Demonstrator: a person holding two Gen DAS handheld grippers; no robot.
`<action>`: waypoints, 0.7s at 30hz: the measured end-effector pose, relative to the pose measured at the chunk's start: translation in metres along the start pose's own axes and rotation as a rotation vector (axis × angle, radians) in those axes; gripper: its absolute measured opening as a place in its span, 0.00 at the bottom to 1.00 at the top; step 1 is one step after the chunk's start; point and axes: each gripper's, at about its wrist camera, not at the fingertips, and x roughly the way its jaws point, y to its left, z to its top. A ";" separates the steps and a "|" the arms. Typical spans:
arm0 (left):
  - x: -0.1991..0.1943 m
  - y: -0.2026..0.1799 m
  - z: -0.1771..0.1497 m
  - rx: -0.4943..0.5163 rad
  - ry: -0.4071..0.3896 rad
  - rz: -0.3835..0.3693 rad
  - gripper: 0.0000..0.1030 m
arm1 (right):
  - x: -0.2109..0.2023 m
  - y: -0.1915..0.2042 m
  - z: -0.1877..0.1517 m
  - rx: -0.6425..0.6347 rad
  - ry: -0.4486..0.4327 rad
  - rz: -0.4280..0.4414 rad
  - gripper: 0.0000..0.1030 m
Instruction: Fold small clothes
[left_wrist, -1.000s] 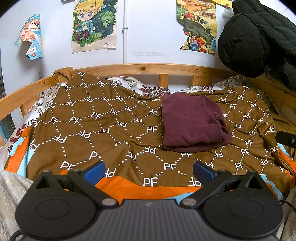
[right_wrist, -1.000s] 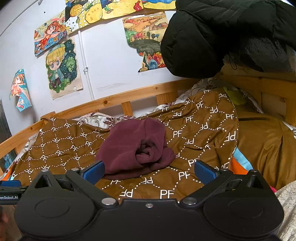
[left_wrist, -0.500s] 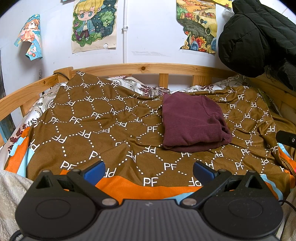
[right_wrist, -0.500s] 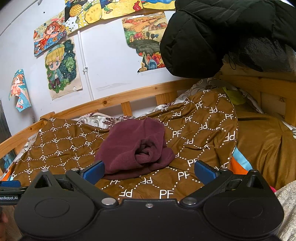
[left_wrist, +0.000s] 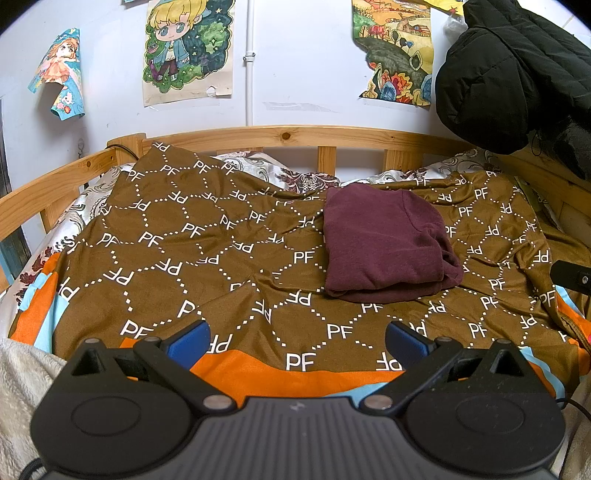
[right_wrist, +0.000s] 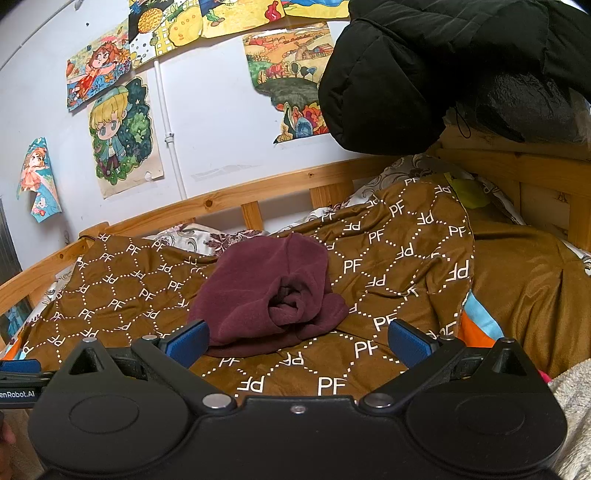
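Compare this moment with the views from a second ago and you find nothing displaced: the maroon garment (left_wrist: 388, 243) lies in the same spot on the brown patterned blanket (left_wrist: 207, 251), and neither tool has advanced. Treat this as a pause, not a step in progress. Judged from its compact shape, the garment is already folded into a bundle, with loose rolled layers showing at its right end in the right wrist view (right_wrist: 284, 295).

Left gripper (left_wrist: 295, 338): its fingers stand wide apart and hold nothing; it hovers over the near edge of the bed, well short of the garment. Right gripper (right_wrist: 295, 339): likewise spread wide and empty, with the garment's near edge just beyond its left finger (right_wrist: 186, 341).

No basket, box or drawer is visible in either view (the folded piece rests on the blanket only). If you intend to tidy the fold, address the rolled right end first; it looks the likeliest part to spring open.
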 end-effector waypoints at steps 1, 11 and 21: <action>0.000 0.000 0.000 0.000 0.000 0.001 0.99 | 0.000 0.000 0.000 0.000 0.000 0.000 1.00; 0.000 0.001 -0.001 0.001 -0.003 -0.002 0.99 | 0.000 0.000 0.000 0.000 0.001 0.000 1.00; 0.000 0.001 -0.002 0.000 -0.003 -0.003 0.99 | 0.000 0.000 0.001 0.000 0.002 -0.001 1.00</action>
